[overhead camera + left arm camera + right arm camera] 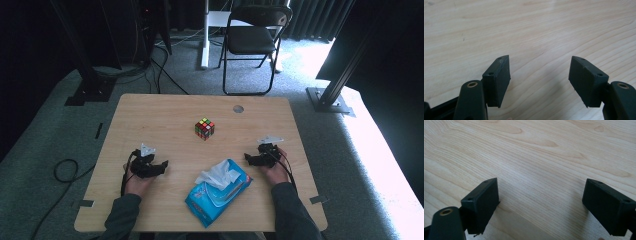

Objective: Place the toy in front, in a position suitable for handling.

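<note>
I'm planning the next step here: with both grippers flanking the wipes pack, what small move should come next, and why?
Probably bring the right gripper inward to the white wipe sticking up from the blue pack. Both it and the left gripper stand open over bare table, nothing between their jaws, and the wipe lies nearest.

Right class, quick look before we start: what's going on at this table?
A person sits at a light wooden table, holding a black two-jaw left gripper and a black two-jaw right gripper. Both rest low over the wood with jaws apart and nothing between them. Between the hands lies a blue packet of wet wipes with a white tissue pulled up from its opening. Farther back stands a multicoloured puzzle cube, untouched.
</note>
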`<state>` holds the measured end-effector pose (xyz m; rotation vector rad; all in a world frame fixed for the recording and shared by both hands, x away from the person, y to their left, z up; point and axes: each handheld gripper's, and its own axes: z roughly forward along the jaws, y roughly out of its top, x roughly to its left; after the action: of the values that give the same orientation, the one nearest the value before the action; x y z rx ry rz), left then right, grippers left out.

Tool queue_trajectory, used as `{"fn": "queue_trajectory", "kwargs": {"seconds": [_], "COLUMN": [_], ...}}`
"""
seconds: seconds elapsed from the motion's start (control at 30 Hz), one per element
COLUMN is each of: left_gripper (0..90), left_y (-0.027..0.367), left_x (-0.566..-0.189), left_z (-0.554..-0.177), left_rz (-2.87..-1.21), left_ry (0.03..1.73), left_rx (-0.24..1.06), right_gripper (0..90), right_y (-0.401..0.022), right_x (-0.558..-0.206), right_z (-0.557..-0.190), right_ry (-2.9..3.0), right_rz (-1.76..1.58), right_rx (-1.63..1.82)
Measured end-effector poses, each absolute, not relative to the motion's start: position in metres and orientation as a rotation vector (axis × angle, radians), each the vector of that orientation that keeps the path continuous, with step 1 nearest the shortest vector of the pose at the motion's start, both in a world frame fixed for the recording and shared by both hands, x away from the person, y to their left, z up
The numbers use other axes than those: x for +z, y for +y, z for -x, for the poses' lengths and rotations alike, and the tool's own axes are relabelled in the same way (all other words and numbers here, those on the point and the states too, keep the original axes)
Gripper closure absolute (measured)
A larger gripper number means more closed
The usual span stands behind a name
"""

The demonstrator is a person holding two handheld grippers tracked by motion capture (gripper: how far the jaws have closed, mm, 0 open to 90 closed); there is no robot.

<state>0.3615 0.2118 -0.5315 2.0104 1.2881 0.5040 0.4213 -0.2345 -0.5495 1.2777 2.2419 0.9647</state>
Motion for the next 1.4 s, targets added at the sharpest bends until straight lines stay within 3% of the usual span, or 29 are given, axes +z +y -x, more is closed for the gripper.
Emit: {"fn": "queue_trajectory", "kwargs": {"seconds": [0.67,1.4], "left_gripper": [28.7,26.7], "left_y": [0.182,0.147], "left_x": [-0.501,-0.492], "left_z": [-0.385,-0.417], "left_rz": [-2.056,-2.083], "left_ry": [1.139,1.072], "left_rx": [0.553,0.556], "right_gripper": [13.4,13.4], "right_y": [-0.234,-0.234], "right_x": [-0.55,-0.55], "right_z": [-0.421,-0.421], "right_ry": [2.242,2.241], "right_rz": [-1.278,-1.278], "right_rx": [0.965,0.964]}}
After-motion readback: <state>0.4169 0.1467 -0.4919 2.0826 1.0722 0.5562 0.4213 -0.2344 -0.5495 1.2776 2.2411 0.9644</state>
